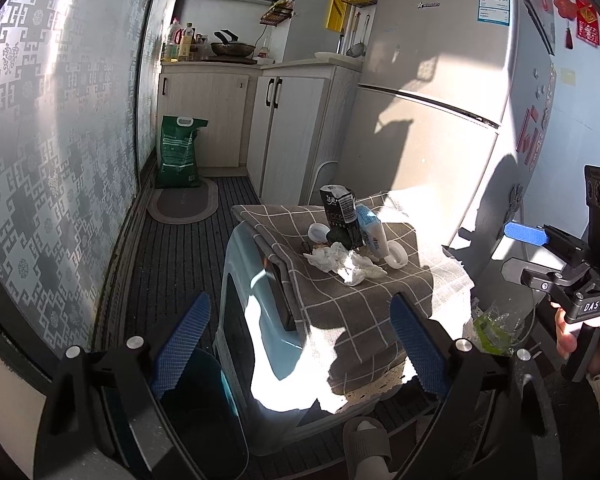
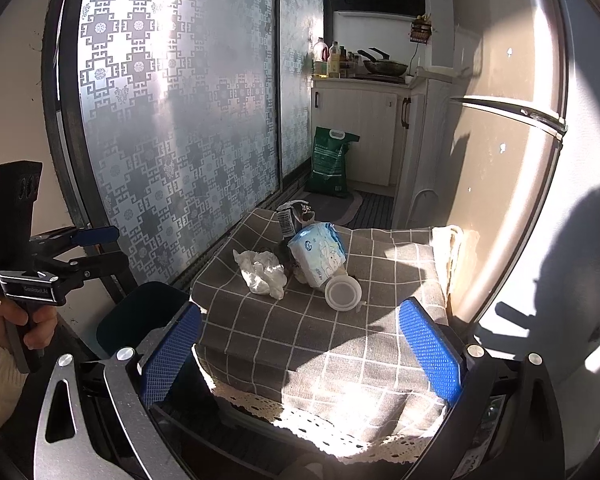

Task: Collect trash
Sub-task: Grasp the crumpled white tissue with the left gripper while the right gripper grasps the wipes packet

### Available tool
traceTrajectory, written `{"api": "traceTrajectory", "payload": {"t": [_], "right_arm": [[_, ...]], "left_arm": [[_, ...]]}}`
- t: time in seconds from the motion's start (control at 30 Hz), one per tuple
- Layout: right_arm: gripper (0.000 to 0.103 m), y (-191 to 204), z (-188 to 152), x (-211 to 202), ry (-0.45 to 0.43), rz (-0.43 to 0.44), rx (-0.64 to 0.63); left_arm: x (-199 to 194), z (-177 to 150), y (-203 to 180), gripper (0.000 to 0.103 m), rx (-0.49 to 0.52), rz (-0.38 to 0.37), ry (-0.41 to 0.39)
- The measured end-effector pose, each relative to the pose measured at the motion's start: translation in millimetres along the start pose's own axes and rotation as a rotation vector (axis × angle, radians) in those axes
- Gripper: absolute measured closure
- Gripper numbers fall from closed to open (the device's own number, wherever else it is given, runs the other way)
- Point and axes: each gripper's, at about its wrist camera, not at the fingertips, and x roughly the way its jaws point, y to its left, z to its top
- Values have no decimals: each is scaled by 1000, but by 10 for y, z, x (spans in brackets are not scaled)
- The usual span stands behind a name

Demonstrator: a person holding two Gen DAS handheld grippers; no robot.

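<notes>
The fridge (image 1: 440, 92) stood along one side of the narrow kitchen and the patterned frosted glass door (image 2: 172, 120) along the other. Between them sat a low stand draped in a grey checked cloth (image 2: 300, 328), half in hard sunlight.

All the trash lay in one cluster towards the far part of that cloth: a dark crumpled carton (image 1: 340, 216) standing upright, a blue-and-white soft pack (image 2: 320, 254) leaning against it, a crumpled white tissue (image 1: 346, 264) in front on the side nearer the glass door, and round white lids (image 2: 343, 290) (two showed from the left wrist view, one from the right).

The left gripper (image 1: 300, 356) hung short of the stand with its blue pads spread and nothing between them. The right gripper (image 2: 300, 352) hovered over the near edge of the cloth, pads also apart and empty. Neither touched any trash.

Judgement: the step in hand was the approach to a first pick. The tissue looked the easiest start, being free-standing and compressible. Come down over it, close on its bulk rather than a loose corner, and keep the pads off the cloth, which would likely drag and tip the carton. The flat lids would probably need an edge grip. No bin was clearly in view.
</notes>
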Motion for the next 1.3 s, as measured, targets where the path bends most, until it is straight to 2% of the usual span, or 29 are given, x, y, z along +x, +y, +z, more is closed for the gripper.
{"api": "traceTrajectory", "payload": {"t": [0.03,0.17,0.23,0.27,0.33,0.43,0.5,0.7,0.93,1.0,1.03,1.07,1.17,1.3], "right_arm": [[7,-2,-5,27,5,5,-2],[11,-6,-3,137,29,24,-16],[14,-9,22,149,25,33,-17],[16,-10,34,153,25,42,-20],[22,-11,56,174,30,52,-25],[28,-40,112,226,31,62,-33],[32,-66,146,265,30,65,-35],[33,-217,188,452,57,65,-19],[33,-494,192,625,71,90,46],[33,-523,188,702,88,132,31],[33,-519,186,742,95,151,15],[33,-506,178,782,105,171,-1],[33,-435,156,866,123,175,-44],[33,-325,174,987,152,108,-102]], "left_arm": [[33,7,-24,23,10,-1,1],[215,49,-154,28,51,-19,16],[316,70,-218,37,63,-18,29],[380,82,-233,38,57,-25,42],[519,115,-237,52,35,-63,66],[734,165,-231,61,8,-90,107],[876,194,-228,68,-6,-80,133],[1236,264,-184,68,16,-35,167],[1475,264,-122,69,-13,-98,213],[1509,237,-144,75,-2,-113,227],[1523,219,-160,87,6,-118,236],[1525,199,-182,90,16,-122,243],[1506,146,-210,92,39,-131,250],[1418,135,-182,93,23,-147,229]]}}
